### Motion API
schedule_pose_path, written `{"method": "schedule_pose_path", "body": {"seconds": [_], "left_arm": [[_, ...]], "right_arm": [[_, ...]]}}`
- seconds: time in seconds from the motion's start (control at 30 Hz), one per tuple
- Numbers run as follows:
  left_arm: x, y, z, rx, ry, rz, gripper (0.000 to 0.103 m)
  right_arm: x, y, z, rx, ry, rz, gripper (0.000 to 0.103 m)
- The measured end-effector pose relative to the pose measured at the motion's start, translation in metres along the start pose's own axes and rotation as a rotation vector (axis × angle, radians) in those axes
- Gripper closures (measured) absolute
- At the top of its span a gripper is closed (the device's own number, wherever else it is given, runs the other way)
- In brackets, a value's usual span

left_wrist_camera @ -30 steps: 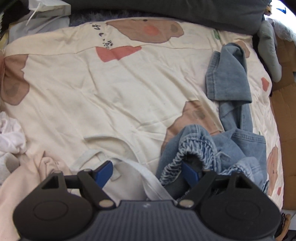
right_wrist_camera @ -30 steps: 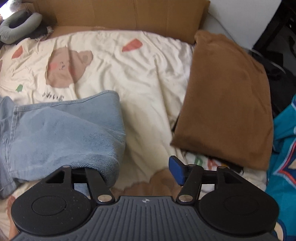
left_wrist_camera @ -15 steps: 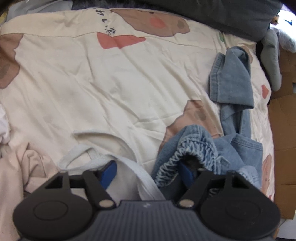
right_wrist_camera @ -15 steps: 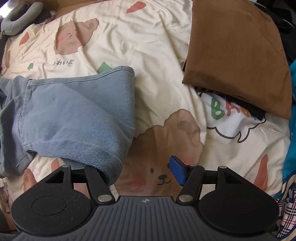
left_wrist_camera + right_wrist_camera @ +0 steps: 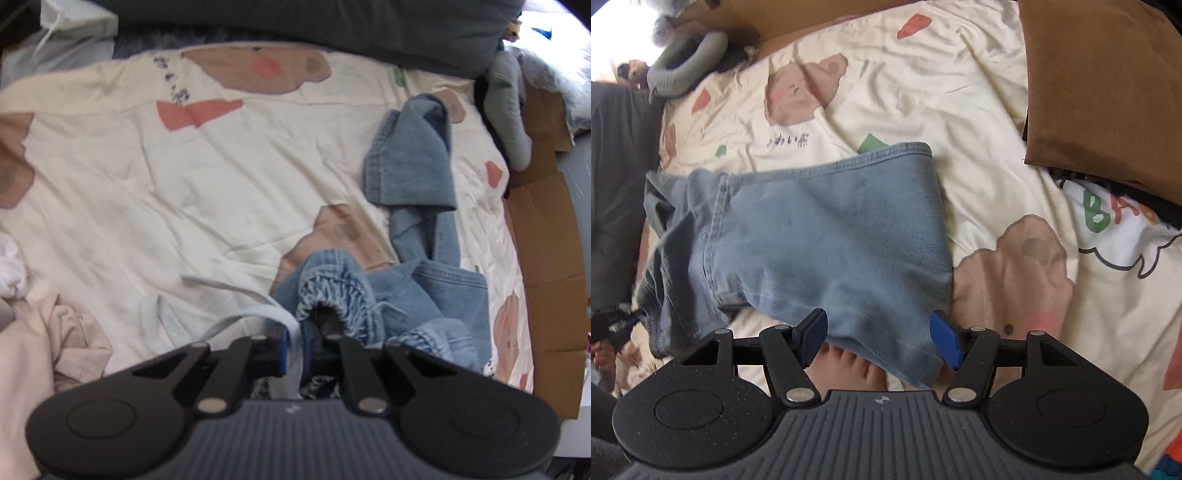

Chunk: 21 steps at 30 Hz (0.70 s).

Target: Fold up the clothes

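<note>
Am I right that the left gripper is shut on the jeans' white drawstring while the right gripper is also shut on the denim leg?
Not quite. The right gripper is open, its jaws spread either side of the denim leg, as the right wrist view shows. The left gripper is indeed shut on the white drawstring.

Left gripper (image 5: 293,349) nearly closed; right gripper (image 5: 879,338) wide apart.

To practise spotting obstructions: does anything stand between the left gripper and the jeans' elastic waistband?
Yes. A white strap is pinched in the closed jaws of the left gripper, right beside the elastic waistband.
</note>
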<state>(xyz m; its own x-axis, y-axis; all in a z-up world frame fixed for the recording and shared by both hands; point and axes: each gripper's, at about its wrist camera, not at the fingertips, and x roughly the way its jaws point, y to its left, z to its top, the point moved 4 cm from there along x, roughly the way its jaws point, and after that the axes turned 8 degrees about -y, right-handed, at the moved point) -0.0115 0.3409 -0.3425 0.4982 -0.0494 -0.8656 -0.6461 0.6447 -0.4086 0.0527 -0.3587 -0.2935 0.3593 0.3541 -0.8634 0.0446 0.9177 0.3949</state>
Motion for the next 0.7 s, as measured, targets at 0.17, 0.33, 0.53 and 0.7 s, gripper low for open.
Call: {"method": "schedule_pose_path", "body": {"seconds": [0.17, 0.33, 0.53, 0.7], "left_arm": [[-0.028, -0.016, 0.005, 0.010, -0.041, -0.068, 0.103], [-0.045, -0.043, 0.006, 0.070, -0.062, -0.116, 0.103], [-0.041, -0.070, 0.009, 0.131, -0.056, -0.162, 0.103], [-0.034, -0.085, 0.015, 0.184, -0.060, -0.181, 0.103]], "right_arm": [[0.013, 0.021, 0.018, -0.074, -0.029, 0.061, 0.035], [0.037, 0.059, 0.051, -0.174, -0.042, 0.141, 0.035], [0.081, 0.124, 0.074, -0.335, 0.006, 0.256, 0.035], [0.117, 0.177, 0.078, -0.460, 0.048, 0.325, 0.035]]}}
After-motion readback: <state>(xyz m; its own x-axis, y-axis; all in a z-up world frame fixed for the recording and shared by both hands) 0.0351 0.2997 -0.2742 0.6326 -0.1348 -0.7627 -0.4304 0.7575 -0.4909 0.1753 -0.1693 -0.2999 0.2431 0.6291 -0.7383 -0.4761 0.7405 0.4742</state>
